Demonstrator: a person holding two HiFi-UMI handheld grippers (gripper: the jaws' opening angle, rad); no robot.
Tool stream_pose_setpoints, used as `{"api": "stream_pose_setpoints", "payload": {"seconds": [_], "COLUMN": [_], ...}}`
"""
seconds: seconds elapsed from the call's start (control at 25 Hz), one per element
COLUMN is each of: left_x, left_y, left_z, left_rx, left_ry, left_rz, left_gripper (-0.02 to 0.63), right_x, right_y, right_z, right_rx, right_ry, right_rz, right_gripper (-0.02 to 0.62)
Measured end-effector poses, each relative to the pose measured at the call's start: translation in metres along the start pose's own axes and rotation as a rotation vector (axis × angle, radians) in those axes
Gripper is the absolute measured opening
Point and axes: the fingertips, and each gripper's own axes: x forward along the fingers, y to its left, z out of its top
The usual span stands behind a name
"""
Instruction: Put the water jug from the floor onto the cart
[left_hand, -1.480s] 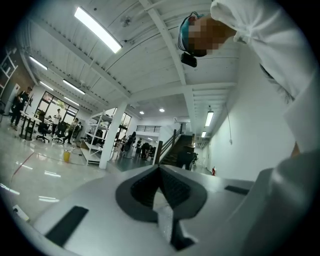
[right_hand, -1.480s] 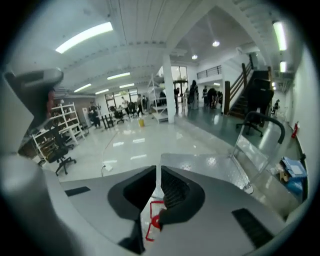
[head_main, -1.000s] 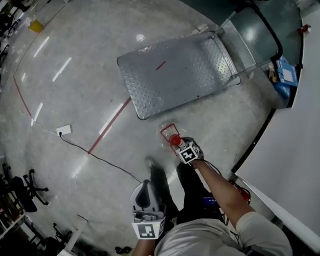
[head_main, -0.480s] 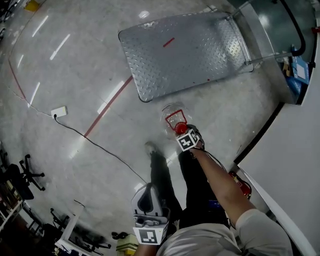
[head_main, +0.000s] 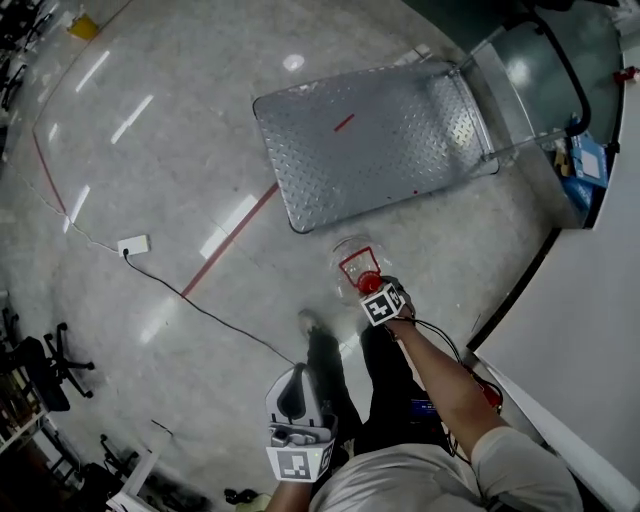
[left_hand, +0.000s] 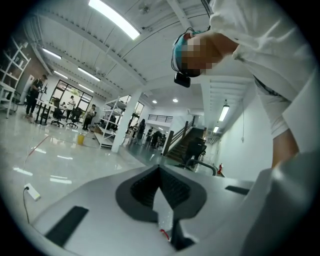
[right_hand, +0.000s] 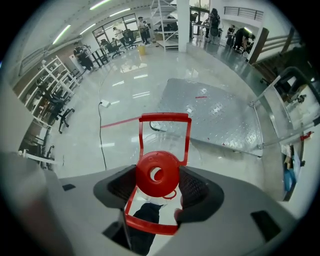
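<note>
In the head view, the clear, red-capped plastic water jug stands on the glossy grey floor, just off the near edge of the diamond-plate metal cart. The right gripper points down at its top, and the left gripper is well apart from it. In the left gripper view the jaws are closed together on nothing. In the right gripper view the jaws stand wide apart on either side of the jug's red cap, not visibly squeezing it.
</note>
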Motion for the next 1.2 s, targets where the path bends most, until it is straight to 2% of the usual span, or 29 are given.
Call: {"api": "stream_pose_setpoints", "payload": {"seconds": [0.2,0.44,0.64,1.0,1.2], "left_x": [-0.001,0.029,0.043,0.131,0.191], "left_y": [0.014,0.033,0.032,0.036,0.033], "left_z": [0.042,0.087,0.111,0.137,0.16], "left_rx": [0.015,0.037,0.019,0.037,0.045], "left_ry": [-0.062,-0.133,-0.145,-0.187,-0.212], "left_rz": [-0.068,-0.199,-0.236,-0.2,-0.157], "left_gripper": [0.003,0.003,0.003,0.003,0.003], "right_x": [-0.062,-0.141,-0.183,-0.202,-0.199], "right_y": [0.001,-0.024,-0.032,-0.093,-0.124], "right_z": [0.028,0.103,0.147,0.233,0.284], "right_rx": [0.053,0.12,0.092,0.116,0.084], "right_ry": [-0.008,-0.084,-0.155,-0.211,-0.225], "right_rz": [0.007,-0.034,-0.041,-0.064,-0.026], "right_gripper": [0.273,0.272,0.272,0.272,0.272]}}
